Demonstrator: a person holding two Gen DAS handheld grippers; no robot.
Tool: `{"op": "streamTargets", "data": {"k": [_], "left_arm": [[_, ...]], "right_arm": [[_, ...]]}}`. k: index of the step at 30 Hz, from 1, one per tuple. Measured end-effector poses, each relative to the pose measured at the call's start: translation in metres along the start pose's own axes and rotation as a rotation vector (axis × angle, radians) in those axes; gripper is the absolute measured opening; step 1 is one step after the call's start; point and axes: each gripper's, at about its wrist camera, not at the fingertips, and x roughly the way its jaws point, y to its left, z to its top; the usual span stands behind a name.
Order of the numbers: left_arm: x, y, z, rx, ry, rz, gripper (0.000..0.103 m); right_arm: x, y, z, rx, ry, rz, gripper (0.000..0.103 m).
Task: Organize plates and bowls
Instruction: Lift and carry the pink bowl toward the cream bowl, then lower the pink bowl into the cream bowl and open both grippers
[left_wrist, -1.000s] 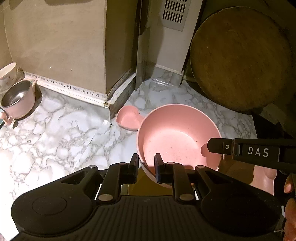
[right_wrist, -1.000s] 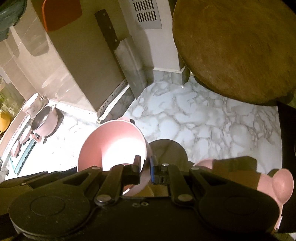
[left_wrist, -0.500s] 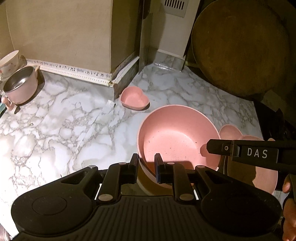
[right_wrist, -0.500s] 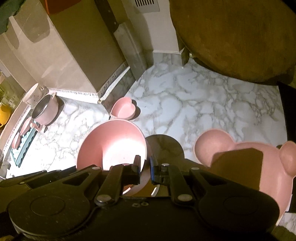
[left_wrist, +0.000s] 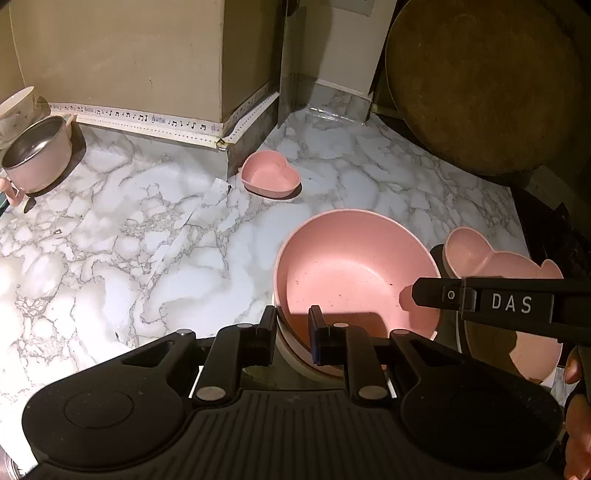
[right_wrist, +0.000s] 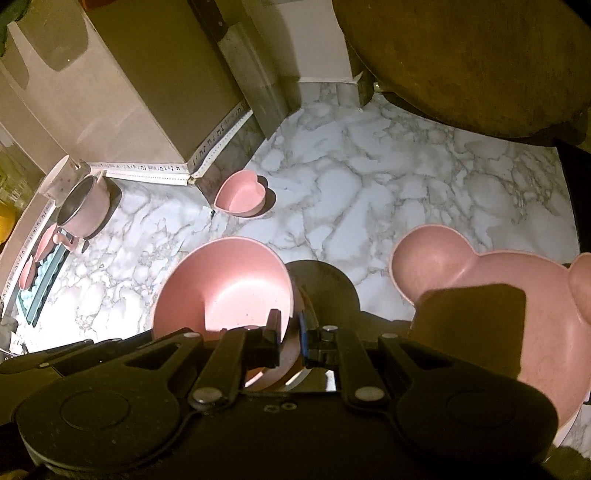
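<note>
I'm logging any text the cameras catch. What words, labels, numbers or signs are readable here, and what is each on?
"DAS": white letters on the black finger of the right hand-held gripper, seen in the left wrist view.
Music notes, no words: printed along the white trim strip at the foot of the wall.
Small pattern on the white cup: too blurred to read.
Nothing else carries text.

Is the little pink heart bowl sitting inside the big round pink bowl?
No, the small pink heart-shaped bowl sits alone on the marble counter, apart from the big round pink bowl.
</note>
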Motion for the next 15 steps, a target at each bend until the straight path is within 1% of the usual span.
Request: {"op": "streamTargets", "data": {"k": [10,15], "left_arm": [[0.0056,0.0013,0.0002,0.004,0.015,-0.002,0.017],[0.0066,0.0008,0.0000,0.003,0.019,-0.002,0.017]], "right_arm": [[0.0068,-0.0026,-0.0004,0.013,0.017,0.000,0.010],[0.0070,-0.0030,-0.0002,0.019,0.020,0.008,0.013]]}}
